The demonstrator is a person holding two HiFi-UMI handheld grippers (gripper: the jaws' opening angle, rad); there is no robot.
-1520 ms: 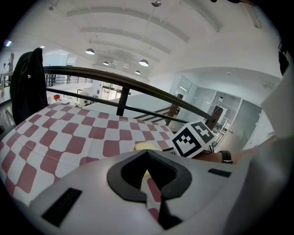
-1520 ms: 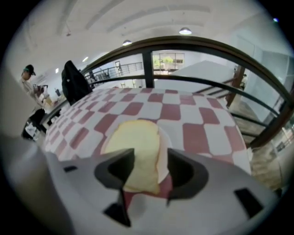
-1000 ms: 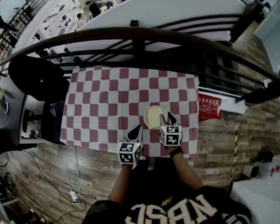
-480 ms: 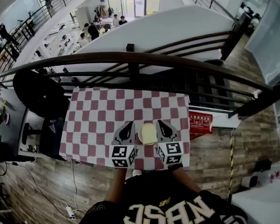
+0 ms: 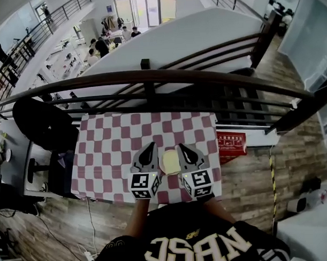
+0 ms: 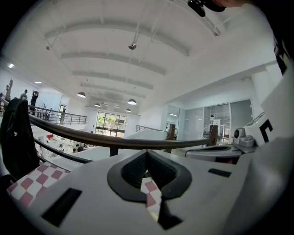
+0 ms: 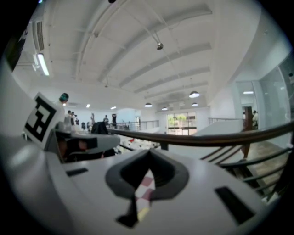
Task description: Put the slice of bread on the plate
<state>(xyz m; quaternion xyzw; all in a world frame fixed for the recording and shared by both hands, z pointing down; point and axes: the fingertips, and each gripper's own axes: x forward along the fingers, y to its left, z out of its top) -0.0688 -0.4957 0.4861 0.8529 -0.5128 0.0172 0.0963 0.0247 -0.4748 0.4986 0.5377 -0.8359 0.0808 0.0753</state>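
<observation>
The slice of bread [image 5: 171, 161] lies pale yellow on the white plate [image 5: 163, 166], which sits near the front edge of the red-and-white checkered table [image 5: 116, 145]. My left gripper [image 5: 150, 146] is held up in the air just left of the plate, shut and empty. On the plate's right side my right gripper [image 5: 180, 147] is likewise raised, shut with nothing in it. In the left gripper view the dark pads [image 6: 133, 170] meet at the left gripper's tip [image 6: 147, 152]. The right gripper view shows the same at the right gripper's tip [image 7: 149, 153]. Both point out at the railing.
A dark curved railing [image 5: 151, 77] runs along the table's far side, with a drop to a lower floor behind it. A black chair [image 5: 43, 123] stands at the table's left. A red box [image 5: 232, 142] lies on a shelf to the right.
Both grippers have lifted off the table from beside the plate and now point nearly level. The right gripper's jaws, open at the plate before, have shut. The bread stays on the plate.
</observation>
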